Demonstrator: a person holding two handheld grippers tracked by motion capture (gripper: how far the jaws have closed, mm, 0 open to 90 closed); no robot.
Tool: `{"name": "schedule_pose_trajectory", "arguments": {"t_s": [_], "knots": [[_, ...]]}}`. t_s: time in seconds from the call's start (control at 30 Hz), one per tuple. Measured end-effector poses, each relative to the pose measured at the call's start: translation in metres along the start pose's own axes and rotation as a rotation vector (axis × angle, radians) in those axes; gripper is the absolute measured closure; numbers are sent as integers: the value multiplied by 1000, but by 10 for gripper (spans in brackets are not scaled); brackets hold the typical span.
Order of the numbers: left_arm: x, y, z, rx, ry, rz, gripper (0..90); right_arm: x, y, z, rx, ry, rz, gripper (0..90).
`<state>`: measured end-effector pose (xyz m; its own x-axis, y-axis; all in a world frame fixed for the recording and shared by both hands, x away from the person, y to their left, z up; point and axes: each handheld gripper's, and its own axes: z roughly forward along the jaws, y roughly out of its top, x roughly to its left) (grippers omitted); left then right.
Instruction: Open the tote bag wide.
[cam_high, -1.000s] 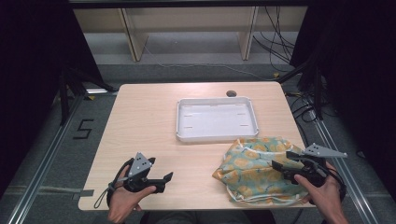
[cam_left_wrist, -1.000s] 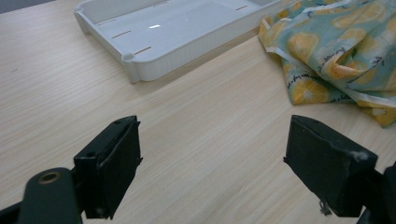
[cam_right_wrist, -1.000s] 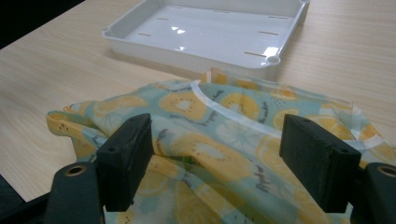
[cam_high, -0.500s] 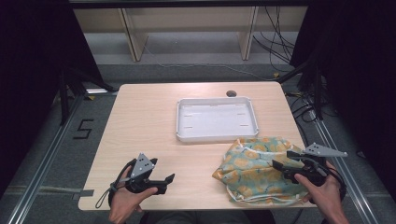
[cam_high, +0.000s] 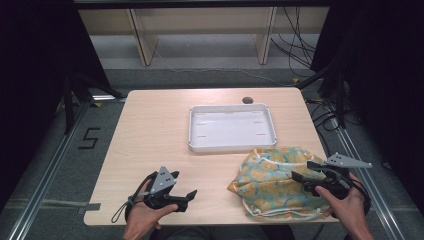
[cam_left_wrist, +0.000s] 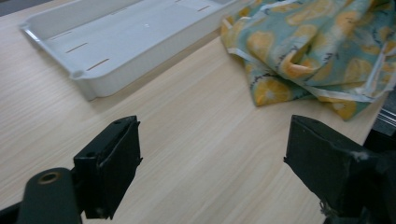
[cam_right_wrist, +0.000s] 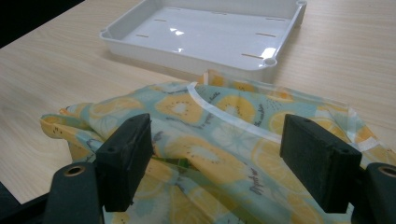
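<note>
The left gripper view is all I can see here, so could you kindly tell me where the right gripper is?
Observer: The right gripper hovers open over the fruit-print cloth, at the table's near right corner.
Operator: Is the white tray holding anything?
Observer: No, the white tray is bare across its whole floor.
Operator: Does the cloth touch the tray?
Observer: In the right gripper view its far edge lies right by the tray's near wall; contact is unclear.

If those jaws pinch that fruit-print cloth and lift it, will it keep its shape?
Probably not: the fruit-print cloth lies crumpled in soft folds, so it should droop. It looks thin, likely light. Its white trim lies loose and may dangle.
</note>
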<state>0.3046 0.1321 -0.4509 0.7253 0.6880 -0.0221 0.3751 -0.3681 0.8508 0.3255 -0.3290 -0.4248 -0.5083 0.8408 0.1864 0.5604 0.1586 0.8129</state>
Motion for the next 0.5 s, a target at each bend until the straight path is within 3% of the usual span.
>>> {"name": "schedule_pose_trajectory", "arguments": {"t_s": [0.07, 0.13, 0.2, 0.4, 0.43, 0.47, 0.5], "knots": [[-6, 1, 5, 8, -16, 17, 172, -2, 0, 1, -15, -16, -27, 266], [-11, 4, 10, 21, -39, 41, 172, 0, 0, 1, 3, -9, -4, 266], [-18, 6, 18, 19, -55, 33, 172, -1, 1, 0, -13, -10, -17, 266], [-35, 18, 45, 45, -124, 128, 181, 1, 0, 1, 2, 7, 12, 266], [-40, 18, 53, 34, -133, 111, 182, 1, 0, 1, 3, 6, 11, 266], [-41, 20, 56, 43, -141, 134, 183, 1, 0, 2, -4, 12, 14, 266], [-44, 20, 62, 41, -149, 129, 184, 1, 0, 2, -4, 12, 14, 266]]}}
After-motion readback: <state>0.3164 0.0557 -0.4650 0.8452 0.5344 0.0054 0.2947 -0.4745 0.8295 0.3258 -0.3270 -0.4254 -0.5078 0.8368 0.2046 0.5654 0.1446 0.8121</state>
